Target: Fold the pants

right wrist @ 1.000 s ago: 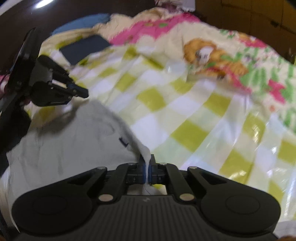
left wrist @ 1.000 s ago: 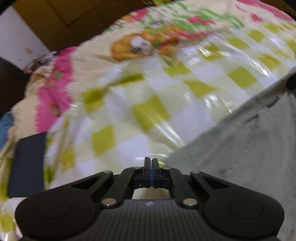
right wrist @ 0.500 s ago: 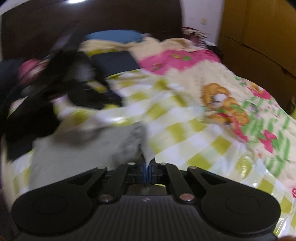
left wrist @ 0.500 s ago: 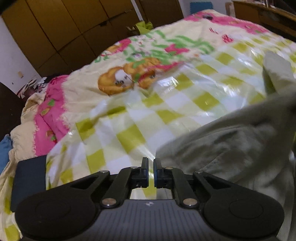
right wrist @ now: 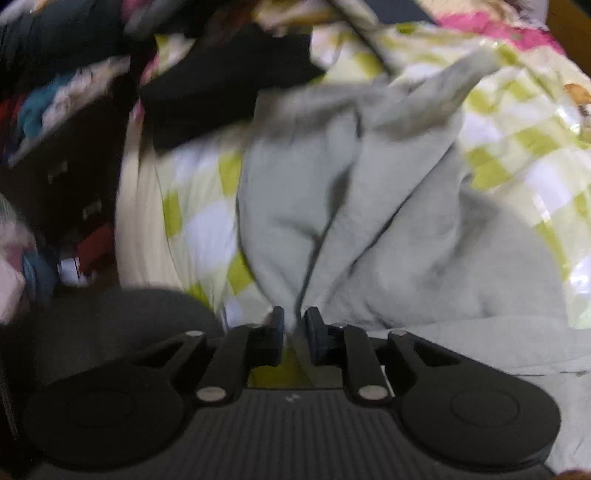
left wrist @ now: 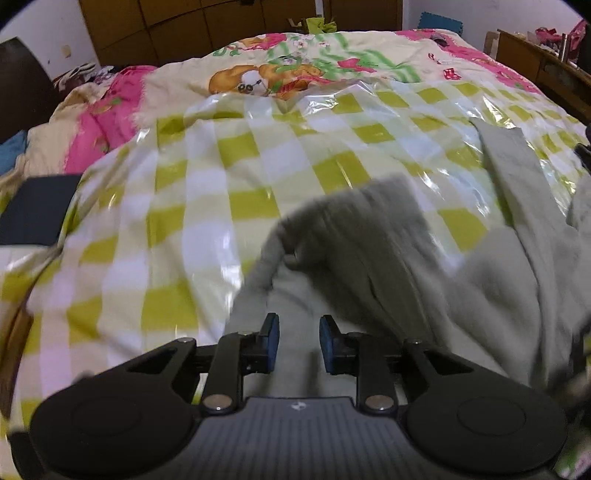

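Pants, grey and soft, lie in a loose heap on the bed, on top of the shiny green-and-white checked sheet that serves as the folding surface. Nearest the left camera, the left tool hangs just over the near edge of the pants with its blue pads apart and its jaws opening; grey cloth shows below the gap, but nothing is pinched, so the fabric looks freshly let go. In the right view the right tool is likewise opening, its pads clear of a ridge of cloth that stands up between them. That reads as a release after carrying an edge across, which would explain why the pants sit bunched and doubled rather than flat.

Beyond the left tool, the pants rise in rumpled folds, and one flat strip, probably a leg, stretches away over the checked sheet toward the far right. The fold looks rough, so smoothing or another fold likely remains.

Left of the pants a dark flat object rests at the sheet's edge. Past the sheet lies a cartoon-print quilt, and behind it wooden cupboards
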Tool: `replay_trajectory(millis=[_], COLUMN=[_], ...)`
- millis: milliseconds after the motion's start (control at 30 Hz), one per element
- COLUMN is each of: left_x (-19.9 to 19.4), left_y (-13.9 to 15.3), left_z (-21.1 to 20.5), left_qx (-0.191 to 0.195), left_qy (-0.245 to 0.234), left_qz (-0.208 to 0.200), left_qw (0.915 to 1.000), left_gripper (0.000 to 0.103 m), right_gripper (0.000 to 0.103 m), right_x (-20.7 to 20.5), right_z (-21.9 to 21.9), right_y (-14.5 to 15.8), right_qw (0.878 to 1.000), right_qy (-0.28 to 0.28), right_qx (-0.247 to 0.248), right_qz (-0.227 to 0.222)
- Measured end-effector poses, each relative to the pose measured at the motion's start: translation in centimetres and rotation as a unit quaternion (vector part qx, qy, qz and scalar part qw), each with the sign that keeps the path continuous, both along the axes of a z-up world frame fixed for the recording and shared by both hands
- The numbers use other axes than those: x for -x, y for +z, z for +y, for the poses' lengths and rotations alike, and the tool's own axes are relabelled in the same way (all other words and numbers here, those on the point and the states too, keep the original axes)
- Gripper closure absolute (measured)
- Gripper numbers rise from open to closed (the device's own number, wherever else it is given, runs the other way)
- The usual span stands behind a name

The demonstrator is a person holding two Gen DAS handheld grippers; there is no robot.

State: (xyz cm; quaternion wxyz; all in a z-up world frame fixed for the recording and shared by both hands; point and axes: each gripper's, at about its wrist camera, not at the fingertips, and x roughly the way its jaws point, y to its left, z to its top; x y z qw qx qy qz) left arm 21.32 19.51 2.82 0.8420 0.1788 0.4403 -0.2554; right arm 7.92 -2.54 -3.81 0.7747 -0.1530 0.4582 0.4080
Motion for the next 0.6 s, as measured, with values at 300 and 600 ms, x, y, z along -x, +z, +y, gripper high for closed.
replay_trajectory(millis=[300,600], left_x=[5.2,6.1], left_y=[2.5,0.2], left_z=[-4.6,-10.0], left_qx=[-0.123,-0.265], left_qy=[-0.164,-0.397], left_qz=[-0.142,-0.219], left_qw=[0.9685,0.8507], left_gripper=[0.053,0.052], right_gripper=[0.051,0.051], right_x=[-5.7,-5.2], right_z=[-1.5,-1.2], right_y=[4.1,2.0], right_qw=[0.988,0.995], right_qy=[-0.131,-0.09], right_qx=[-0.077,-0.022], right_qz=[-0.03,-0.025])
